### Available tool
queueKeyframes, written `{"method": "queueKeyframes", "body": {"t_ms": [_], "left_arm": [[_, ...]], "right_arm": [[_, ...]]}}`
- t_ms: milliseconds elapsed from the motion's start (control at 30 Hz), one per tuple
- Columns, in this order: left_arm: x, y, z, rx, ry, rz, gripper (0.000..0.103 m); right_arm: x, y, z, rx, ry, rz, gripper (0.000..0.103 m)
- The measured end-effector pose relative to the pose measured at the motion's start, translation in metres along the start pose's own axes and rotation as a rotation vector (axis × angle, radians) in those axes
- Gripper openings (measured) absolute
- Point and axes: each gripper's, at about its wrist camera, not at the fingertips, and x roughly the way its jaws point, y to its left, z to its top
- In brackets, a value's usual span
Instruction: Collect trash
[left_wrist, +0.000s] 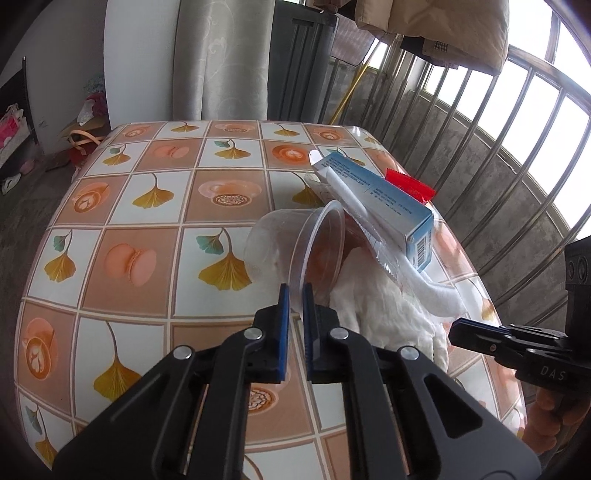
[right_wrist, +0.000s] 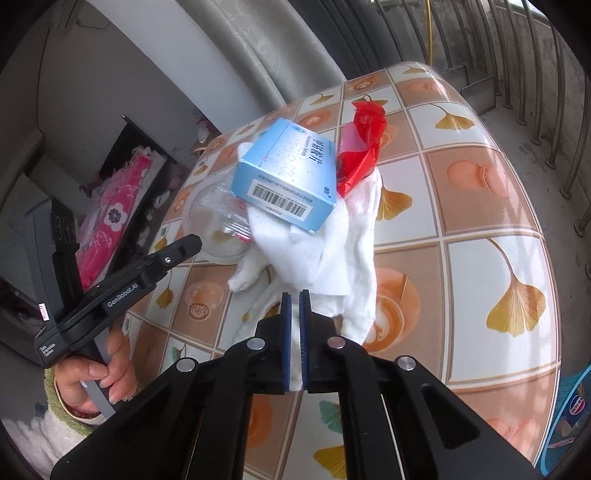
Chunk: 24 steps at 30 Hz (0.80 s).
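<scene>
A trash pile lies on the tiled-pattern table (left_wrist: 147, 221) (right_wrist: 480, 221). A clear plastic cup (left_wrist: 280, 243) (right_wrist: 214, 221) lies on its side, and my left gripper (left_wrist: 296, 295) (right_wrist: 195, 242) is shut on its rim. A blue box (left_wrist: 388, 199) (right_wrist: 284, 170) rests on a crumpled white cloth (left_wrist: 388, 306) (right_wrist: 347, 251), with a red plastic wrapper (left_wrist: 410, 184) (right_wrist: 362, 147) behind it. My right gripper (right_wrist: 295, 295) (left_wrist: 456, 332) is shut on the near edge of the white cloth, which shows between its pads.
A metal railing (left_wrist: 480, 147) runs close along the table's far right side. A curtain (left_wrist: 221, 55) and a dark bin (left_wrist: 303, 62) stand behind the table. A hand (right_wrist: 107, 369) holds the left gripper's handle. Pink bags (right_wrist: 114, 206) lie on the floor.
</scene>
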Motion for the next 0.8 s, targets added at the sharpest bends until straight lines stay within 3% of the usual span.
{"method": "queueKeyframes", "body": {"t_ms": [133, 567, 633, 700, 800], "left_arm": [[-0.017, 0.007, -0.01, -0.009, -0.005, -0.006, 0.005], [-0.062, 0.032, -0.052, -0.063, -0.022, -0.018, 0.001], [-0.065, 0.036, -0.055, -0.071, -0.026, -0.017, 0.001], [-0.067, 0.04, -0.056, -0.076, -0.03, -0.014, 0.001], [-0.069, 0.044, -0.053, -0.089, -0.035, -0.016, 0.001]], "right_arm": [[-0.015, 0.011, -0.006, -0.02, -0.017, 0.041, 0.004], [-0.037, 0.015, 0.003, 0.02, -0.041, 0.027, 0.006], [-0.036, 0.021, 0.009, 0.005, -0.035, 0.016, 0.017], [-0.034, 0.032, 0.017, -0.029, -0.036, -0.005, 0.044], [-0.025, 0.051, 0.035, -0.102, -0.04, -0.044, 0.06]]}}
